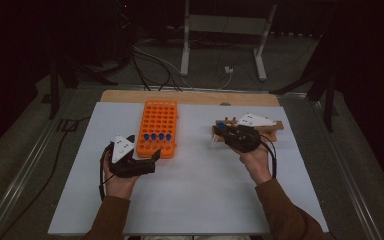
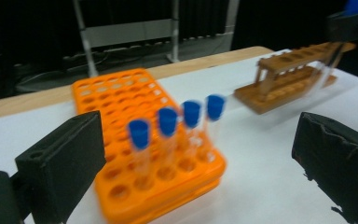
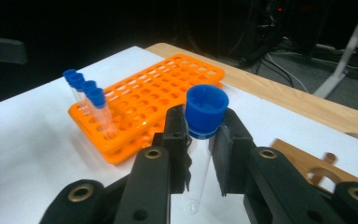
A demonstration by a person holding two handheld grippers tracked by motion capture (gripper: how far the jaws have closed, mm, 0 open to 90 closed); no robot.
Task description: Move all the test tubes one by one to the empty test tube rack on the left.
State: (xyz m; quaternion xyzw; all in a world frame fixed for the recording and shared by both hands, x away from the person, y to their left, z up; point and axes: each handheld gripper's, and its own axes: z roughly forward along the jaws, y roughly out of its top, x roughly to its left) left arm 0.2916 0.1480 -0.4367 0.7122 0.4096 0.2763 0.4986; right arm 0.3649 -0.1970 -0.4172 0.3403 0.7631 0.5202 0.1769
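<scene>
My right gripper [image 3: 200,140] is pinching a clear test tube [image 3: 199,172] just under its blue cap [image 3: 206,109]; the two black jaws press on the tube from either side and the tube hangs down between them, its rounded bottom clear of the white table [image 3: 28,154]. In the high view that gripper [image 1: 223,134] sits at the right of the table, over the left end of the wooden rack [image 1: 272,129], with the cap showing as a blue spot at its tip.

My left gripper [image 2: 200,158] has its jaws spread wide with nothing between them. In the high view it [image 1: 150,159] hovers near the near left corner of the orange rack [image 1: 158,127], not touching it as far as I can tell.

The orange rack lies left of centre, running from near to far. Four blue-capped tubes [image 1: 157,136] stand upright in a row in its near end; the other holes I can see hold nothing. The wooden rack [image 2: 291,77] is well apart from it, on the far right
</scene>
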